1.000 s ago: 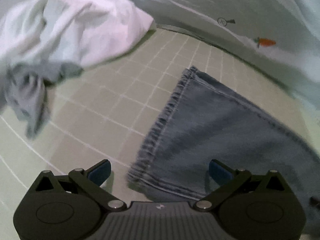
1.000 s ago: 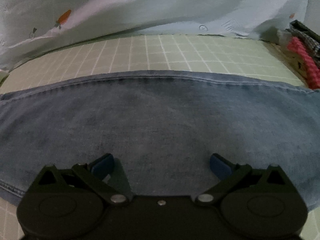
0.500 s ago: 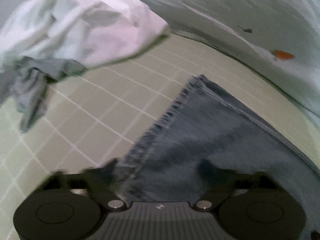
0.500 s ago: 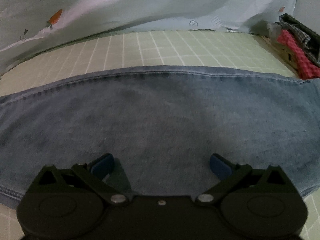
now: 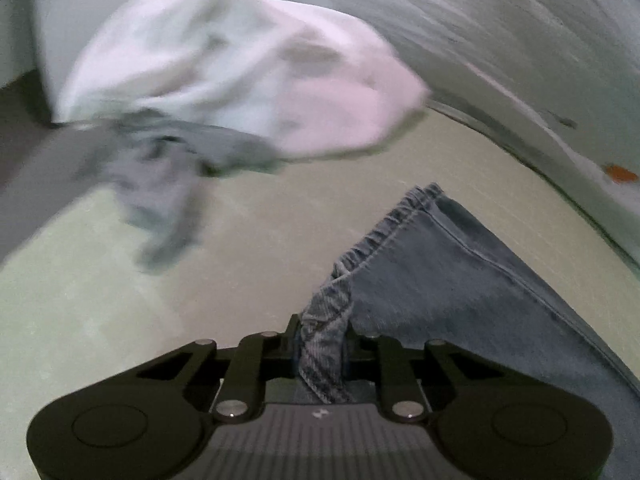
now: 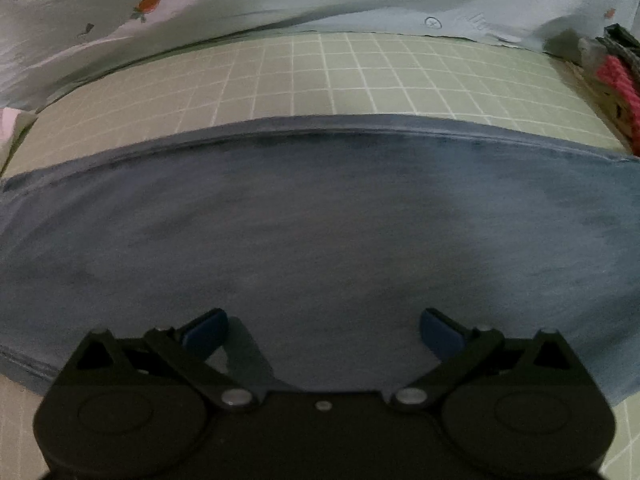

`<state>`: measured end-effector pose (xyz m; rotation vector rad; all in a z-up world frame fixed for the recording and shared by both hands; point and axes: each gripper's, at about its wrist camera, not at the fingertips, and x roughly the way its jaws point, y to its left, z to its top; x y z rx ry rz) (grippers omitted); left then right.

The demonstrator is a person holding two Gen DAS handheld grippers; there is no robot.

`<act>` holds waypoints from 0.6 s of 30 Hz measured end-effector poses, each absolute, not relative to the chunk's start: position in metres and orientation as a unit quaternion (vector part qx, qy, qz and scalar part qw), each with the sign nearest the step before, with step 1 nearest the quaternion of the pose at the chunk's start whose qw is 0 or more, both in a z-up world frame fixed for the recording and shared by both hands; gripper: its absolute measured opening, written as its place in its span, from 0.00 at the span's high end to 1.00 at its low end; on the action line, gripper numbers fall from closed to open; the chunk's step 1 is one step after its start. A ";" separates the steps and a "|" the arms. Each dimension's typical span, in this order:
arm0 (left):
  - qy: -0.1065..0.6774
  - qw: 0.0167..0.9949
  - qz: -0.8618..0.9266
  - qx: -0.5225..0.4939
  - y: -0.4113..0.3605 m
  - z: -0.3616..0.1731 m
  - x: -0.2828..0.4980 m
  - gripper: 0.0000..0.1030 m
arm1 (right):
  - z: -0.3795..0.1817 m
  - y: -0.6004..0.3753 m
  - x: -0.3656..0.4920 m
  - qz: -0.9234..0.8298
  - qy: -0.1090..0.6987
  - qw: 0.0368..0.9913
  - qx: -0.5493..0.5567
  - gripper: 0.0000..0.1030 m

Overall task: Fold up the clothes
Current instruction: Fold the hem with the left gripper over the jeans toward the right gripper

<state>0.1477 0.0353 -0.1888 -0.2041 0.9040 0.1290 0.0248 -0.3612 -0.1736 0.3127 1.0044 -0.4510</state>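
Observation:
Blue jeans (image 6: 320, 232) lie flat across the green grid mat (image 6: 360, 64). In the left wrist view the hem end of a jeans leg (image 5: 452, 264) runs up from the bottom right. My left gripper (image 5: 324, 354) is shut on the hem corner, which bunches between the jaws and lifts off the mat. My right gripper (image 6: 322, 330) is open and empty, hovering low over the middle of the jeans leg, its blue pads (image 6: 206, 330) apart.
A heap of white and pink garments (image 5: 248, 68) with a grey one (image 5: 168, 172) lies at the mat's far left. A pale sheet with carrot prints (image 6: 152, 0) hangs behind the mat. Red and dark checked fabrics (image 6: 616, 76) sit at the far right.
My left gripper has moved onto the jeans hem and shut on its corner, lifting it. My right gripper stays open and has shifted slightly over the jeans.

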 end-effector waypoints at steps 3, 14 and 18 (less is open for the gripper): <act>0.420 0.893 0.126 -0.100 0.076 -0.178 0.146 0.81 | -0.171 -0.365 0.021 -0.216 0.469 0.841 0.162 0.00; 0.341 0.936 0.079 -0.037 0.056 -0.109 0.131 0.82 | -0.167 -0.383 0.018 -0.226 0.442 0.841 0.217 0.00; 0.329 0.944 -0.016 0.004 -0.009 -0.094 0.120 0.82 | -0.166 -0.387 0.015 -0.223 0.435 0.845 0.217 0.00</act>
